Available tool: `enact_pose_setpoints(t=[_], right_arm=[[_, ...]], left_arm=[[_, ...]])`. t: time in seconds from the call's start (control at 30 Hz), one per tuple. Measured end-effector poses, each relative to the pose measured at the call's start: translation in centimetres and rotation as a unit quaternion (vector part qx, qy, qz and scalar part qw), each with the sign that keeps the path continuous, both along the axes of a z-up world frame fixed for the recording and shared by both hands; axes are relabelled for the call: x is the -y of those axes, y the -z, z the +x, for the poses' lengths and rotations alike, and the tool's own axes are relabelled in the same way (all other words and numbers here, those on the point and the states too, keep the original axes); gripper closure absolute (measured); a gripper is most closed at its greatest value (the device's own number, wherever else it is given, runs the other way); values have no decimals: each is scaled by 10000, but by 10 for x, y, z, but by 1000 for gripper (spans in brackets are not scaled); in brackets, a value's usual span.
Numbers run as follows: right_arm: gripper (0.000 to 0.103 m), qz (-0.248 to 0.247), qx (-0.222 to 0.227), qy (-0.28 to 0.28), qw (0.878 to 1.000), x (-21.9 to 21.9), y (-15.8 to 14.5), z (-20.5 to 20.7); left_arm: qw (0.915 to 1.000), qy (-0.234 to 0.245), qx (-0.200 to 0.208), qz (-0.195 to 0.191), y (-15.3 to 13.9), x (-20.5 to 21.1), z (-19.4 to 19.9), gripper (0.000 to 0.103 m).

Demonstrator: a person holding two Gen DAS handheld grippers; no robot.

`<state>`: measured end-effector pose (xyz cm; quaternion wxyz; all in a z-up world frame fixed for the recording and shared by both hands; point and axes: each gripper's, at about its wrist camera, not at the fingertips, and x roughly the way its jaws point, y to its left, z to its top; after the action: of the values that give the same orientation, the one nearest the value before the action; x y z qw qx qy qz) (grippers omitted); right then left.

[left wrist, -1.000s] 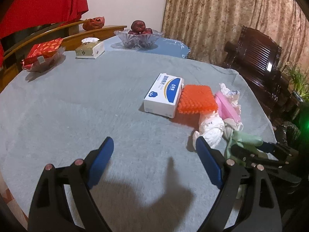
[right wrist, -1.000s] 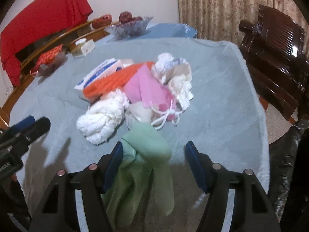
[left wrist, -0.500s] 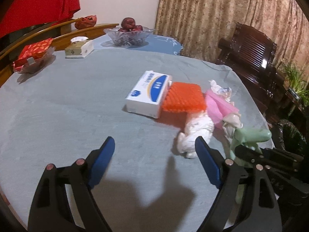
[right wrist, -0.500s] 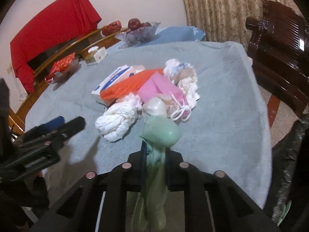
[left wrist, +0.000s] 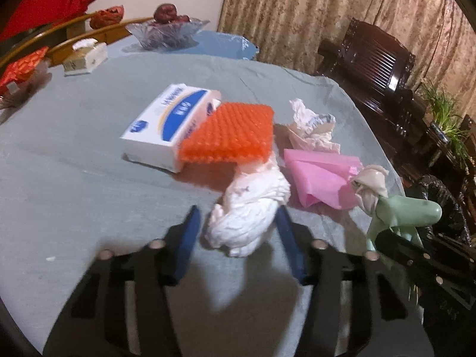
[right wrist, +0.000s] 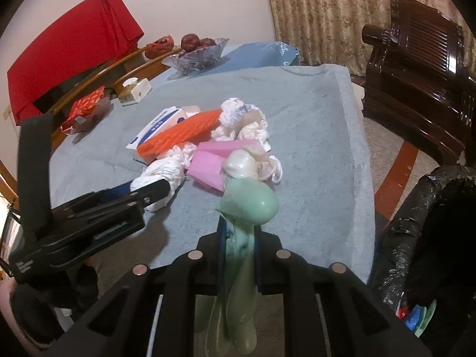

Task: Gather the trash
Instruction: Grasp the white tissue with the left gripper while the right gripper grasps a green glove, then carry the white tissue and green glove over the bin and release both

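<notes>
My right gripper (right wrist: 239, 235) is shut on a pale green rubber glove (right wrist: 247, 202), lifted just off the table's near edge; the glove also shows in the left wrist view (left wrist: 404, 211). My left gripper (left wrist: 238, 232) is open with its blue fingers on either side of a crumpled white tissue wad (left wrist: 250, 208); that wad also shows in the right wrist view (right wrist: 166, 172). Behind lie pink paper (left wrist: 318, 175), an orange foam net (left wrist: 229, 134), a white and blue tissue box (left wrist: 169, 119) and more crumpled tissue (left wrist: 309, 128).
A black trash bag (right wrist: 428, 226) stands open off the table's right edge. A dark wooden chair (right wrist: 416, 68) is behind it. A fruit bowl (left wrist: 166, 29), a small tissue box (left wrist: 86, 56) and a red packet (left wrist: 20, 68) sit at the far side of the grey tablecloth (left wrist: 74, 163).
My right gripper shut on the green glove and lifted it. My left gripper moved forward and right until its open fingers straddle the white tissue wad, narrowing somewhat.
</notes>
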<state>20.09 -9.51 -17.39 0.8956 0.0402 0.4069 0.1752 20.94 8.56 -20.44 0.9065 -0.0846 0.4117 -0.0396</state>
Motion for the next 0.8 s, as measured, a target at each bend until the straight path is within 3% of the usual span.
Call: enact_pose_setpoints(t=[0.1, 0.2, 0.8], right_arm=[[87, -36, 40, -14, 10000, -1, -2, -2], [87, -6, 59, 2, 10000, -1, -3, -4], [87, 82, 237, -28, 9997, 3, -24, -28]], left_arm=[[10000, 15, 12, -13, -1, 3, -2, 72], [10000, 9, 60, 12, -5, 4, -9, 77], [9992, 232, 241, 218, -34, 17, -66, 79]])
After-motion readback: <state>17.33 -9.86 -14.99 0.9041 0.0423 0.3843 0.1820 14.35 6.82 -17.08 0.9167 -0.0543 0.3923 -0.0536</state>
